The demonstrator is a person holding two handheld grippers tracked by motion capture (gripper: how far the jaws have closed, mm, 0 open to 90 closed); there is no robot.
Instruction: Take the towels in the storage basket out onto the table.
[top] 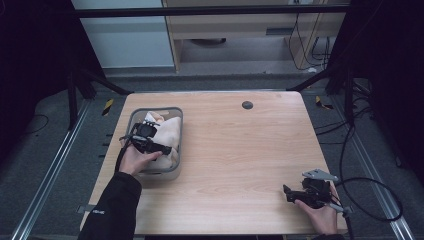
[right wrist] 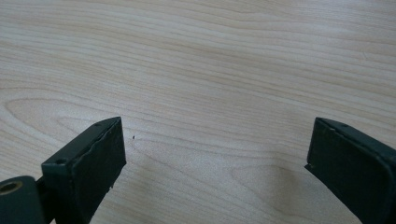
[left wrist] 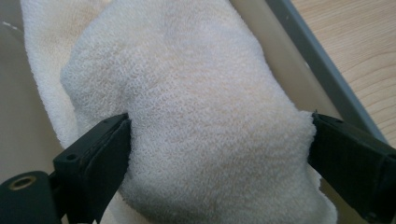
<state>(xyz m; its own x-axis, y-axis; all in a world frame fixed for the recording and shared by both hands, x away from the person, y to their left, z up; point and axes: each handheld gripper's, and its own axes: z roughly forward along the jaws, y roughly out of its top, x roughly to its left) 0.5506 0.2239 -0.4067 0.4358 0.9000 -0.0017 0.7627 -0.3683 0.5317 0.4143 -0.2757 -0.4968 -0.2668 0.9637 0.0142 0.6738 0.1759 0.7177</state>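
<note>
The counter (top: 240, 155) is the biggest thing before me, pale wood with a small dark round cap (top: 247, 105) set in it near the far edge, well beyond both my tools. On its left part sits a grey bin (top: 176, 142) with rounded corners, and my left gripper (top: 150, 145) reaches down into it from the near side, my left hand (top: 134, 159) wrapped round its body and a dark sleeve (top: 114, 205) trailing back toward me. Inside the bin lies a cream towel (left wrist: 196, 107), bunched into a soft hump – in the left gripper view its looped weave bulges up between my two black jaws, each one pressed against a flank of the fold, so the jaws stand wide yet are clasped about the towel. Past the right-hand jaw there I see the bin's grey rim and a strip of bare wood beyond it. My right gripper (top: 300, 194) rests well apart from all this, low over the near right corner of the counter, held in my right hand (top: 322, 215) with its cable (top: 380, 200) looping off past the edge. Its jaws are spread apart with nothing between them – the right gripper view shows plain wood grain below and ahead of them, with one tiny dark speck (right wrist: 134, 137) just beside the left-hand jaw.
</note>
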